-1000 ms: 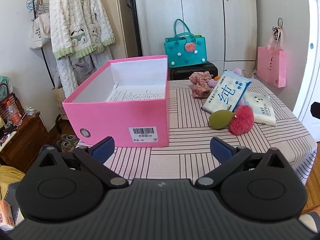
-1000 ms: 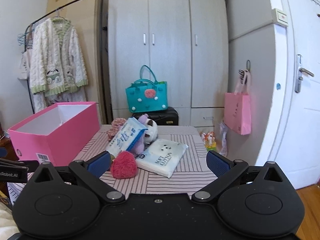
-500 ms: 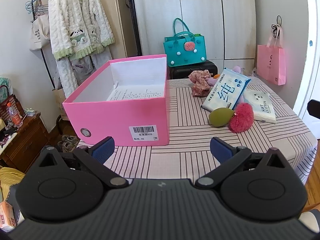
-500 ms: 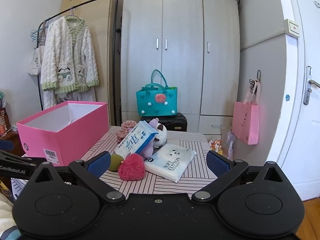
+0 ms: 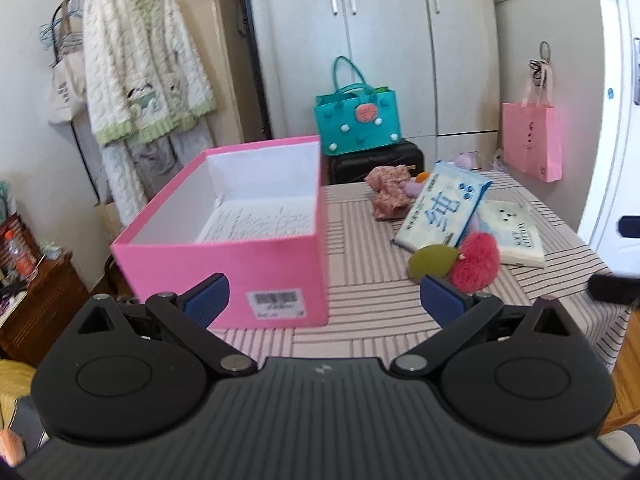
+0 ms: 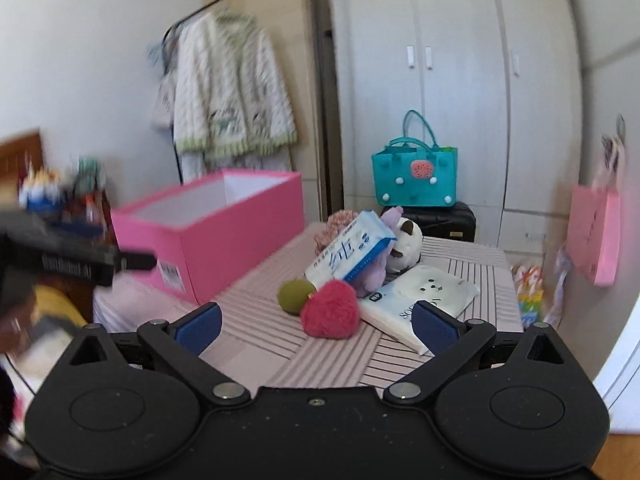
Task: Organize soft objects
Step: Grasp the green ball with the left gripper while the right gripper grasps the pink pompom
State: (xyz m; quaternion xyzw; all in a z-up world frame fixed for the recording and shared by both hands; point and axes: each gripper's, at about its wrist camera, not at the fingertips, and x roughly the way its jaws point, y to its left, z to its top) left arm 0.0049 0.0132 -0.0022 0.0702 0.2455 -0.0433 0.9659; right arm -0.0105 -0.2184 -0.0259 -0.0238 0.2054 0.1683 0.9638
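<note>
The left gripper (image 5: 325, 301) hangs with its jaws spread wide and nothing between them, above the near edge of the striped table (image 5: 360, 312). Just ahead of its left finger stands one pink box (image 5: 256, 272), open-topped, with white walls; only a sheet of printed paper (image 5: 260, 226) lies on its floor. Ahead of its right finger, near but apart from the box, sits the heap of soft things.

The right gripper (image 6: 316, 322) is likewise wide open and empty. Right between and just beyond its fingertips lies one red fluffy ball (image 6: 330, 308), touching one olive-green ball (image 6: 295, 295) to the left of it. Just ahead of the right finger lies one flat white tissue pack (image 6: 420, 296) with a bear face. Past the balls one blue-and-white tissue pack (image 6: 348, 250) leans tilted against a purple plush (image 6: 376, 268) and a white plush (image 6: 406, 242). Farther back is one pink crumpled cloth thing (image 6: 334, 228).

Beyond the table, one teal tote bag (image 6: 414, 178) stands on a black suitcase (image 6: 448, 218). One pink paper bag (image 6: 596, 236) hangs on the wall far right of the jaws.
</note>
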